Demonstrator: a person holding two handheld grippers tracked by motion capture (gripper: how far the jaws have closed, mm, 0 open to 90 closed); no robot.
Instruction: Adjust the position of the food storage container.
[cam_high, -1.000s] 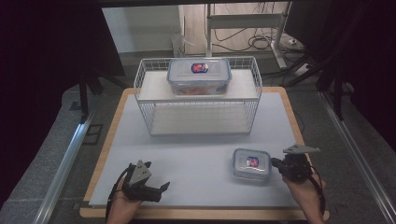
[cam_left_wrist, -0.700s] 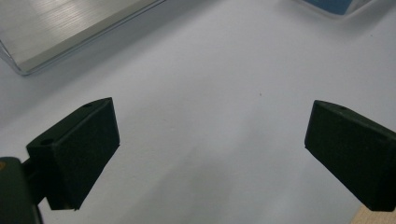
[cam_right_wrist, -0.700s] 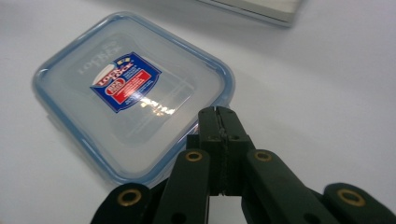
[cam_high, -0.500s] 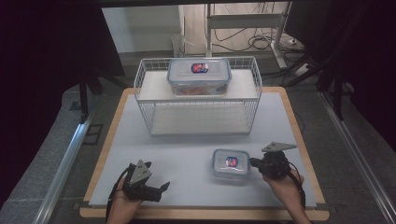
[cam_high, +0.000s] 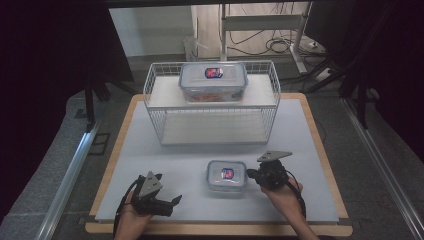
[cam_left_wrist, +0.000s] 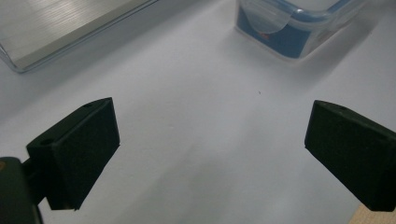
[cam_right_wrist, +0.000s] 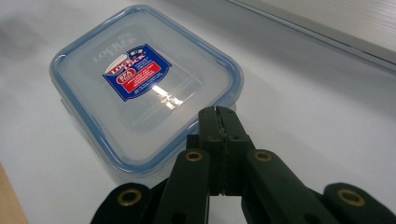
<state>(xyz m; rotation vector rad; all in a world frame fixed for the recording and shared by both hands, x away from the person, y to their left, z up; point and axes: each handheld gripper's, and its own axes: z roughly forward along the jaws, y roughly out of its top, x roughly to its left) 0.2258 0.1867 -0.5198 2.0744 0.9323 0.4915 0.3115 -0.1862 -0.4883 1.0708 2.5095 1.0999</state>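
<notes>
floor (cam_high: 50, 150): grey | metal stand (cam_high: 260, 30), cables (cam_high: 280, 47) | surroundings dim

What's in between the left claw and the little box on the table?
Nothing. In the left gripper view, just bare white mat lies between the open left claw and the small box.

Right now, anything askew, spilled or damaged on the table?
Nothing stands out. The small container sits flat on the mat with its lid on, beside the right gripper. The large container rests level on the wire rack. No spills or damage visible.
</notes>
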